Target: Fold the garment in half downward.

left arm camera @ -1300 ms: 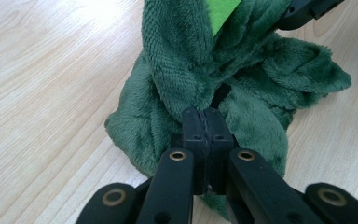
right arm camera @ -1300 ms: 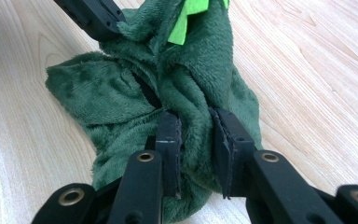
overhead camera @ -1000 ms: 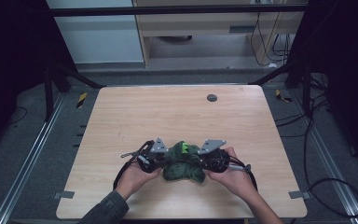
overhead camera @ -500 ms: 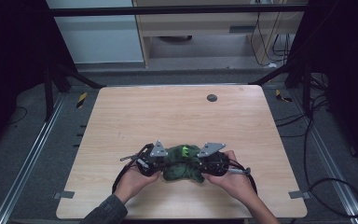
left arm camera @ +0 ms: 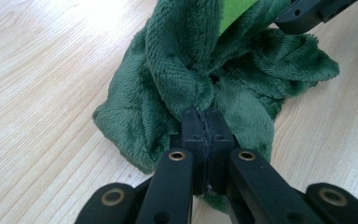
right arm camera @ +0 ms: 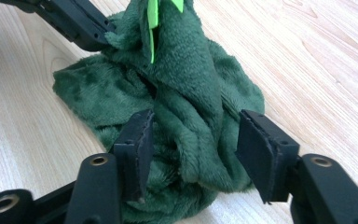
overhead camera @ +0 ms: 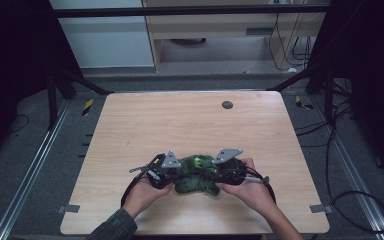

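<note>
A crumpled dark green plush cloth (overhead camera: 196,176) with a bright green tag (overhead camera: 198,161) lies on the wooden table (overhead camera: 190,125) near the front edge. My left gripper (left arm camera: 206,116) is shut on a raised fold of the cloth (left arm camera: 177,70). It shows from above at the cloth's left side (overhead camera: 172,175). My right gripper (right arm camera: 196,135) is at the cloth's right side (overhead camera: 220,175). Its jaws have just been opening. A hanging fold of the cloth (right arm camera: 182,60) stands between them, and the pads (right arm camera: 137,135) are clear of it. A hand holds each gripper.
A small dark round disc (overhead camera: 227,104) lies on the table near its far edge. The table's front edge runs just below the hands. Cables (overhead camera: 340,200) and metal rails (overhead camera: 30,170) lie on the floor at both sides.
</note>
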A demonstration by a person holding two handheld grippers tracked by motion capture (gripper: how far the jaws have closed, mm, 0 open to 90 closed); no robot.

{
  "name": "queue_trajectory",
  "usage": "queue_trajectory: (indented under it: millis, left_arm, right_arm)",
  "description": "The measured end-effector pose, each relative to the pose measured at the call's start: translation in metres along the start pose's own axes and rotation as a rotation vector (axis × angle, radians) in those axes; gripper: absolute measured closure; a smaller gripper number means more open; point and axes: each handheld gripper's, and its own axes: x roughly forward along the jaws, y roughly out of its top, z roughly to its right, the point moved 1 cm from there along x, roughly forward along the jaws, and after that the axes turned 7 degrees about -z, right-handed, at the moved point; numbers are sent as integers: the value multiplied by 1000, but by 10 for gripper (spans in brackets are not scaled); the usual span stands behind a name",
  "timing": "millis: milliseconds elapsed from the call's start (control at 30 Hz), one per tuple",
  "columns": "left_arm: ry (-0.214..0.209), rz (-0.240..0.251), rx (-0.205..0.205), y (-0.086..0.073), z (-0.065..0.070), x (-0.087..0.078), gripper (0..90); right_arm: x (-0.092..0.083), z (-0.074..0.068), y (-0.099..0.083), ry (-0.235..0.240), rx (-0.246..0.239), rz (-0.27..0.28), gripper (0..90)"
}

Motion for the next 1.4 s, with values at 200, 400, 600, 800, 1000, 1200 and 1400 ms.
queue_trajectory:
  millis: [200,400,600,800,1000,1200,1400]
  left_arm:
    - [9,10,-1,2,-3,-4,894]
    - [18,17,7,2,-5,-8,893]
    - [10,-1,10,-1,-2,-3,892]
    - [3,-18,18,-5,3,4,886]
    - [-1,-14,10,-9,5,7,879]
    - [15,-1,11,-12,8,6,876]
    - [46,15,3,-15,10,7,814]
  right_arm:
    - [1,1,7,7,0,1,419]
    - [3,1,14,17,-1,2,405]
    - [5,-1,20,26,-4,7,406]
    - [10,-2,23,35,-25,2,486]
    - [11,-8,21,39,-53,0,608]
    - [7,-14,16,32,-71,13,677]
    - [4,-17,10,34,-81,28,689]
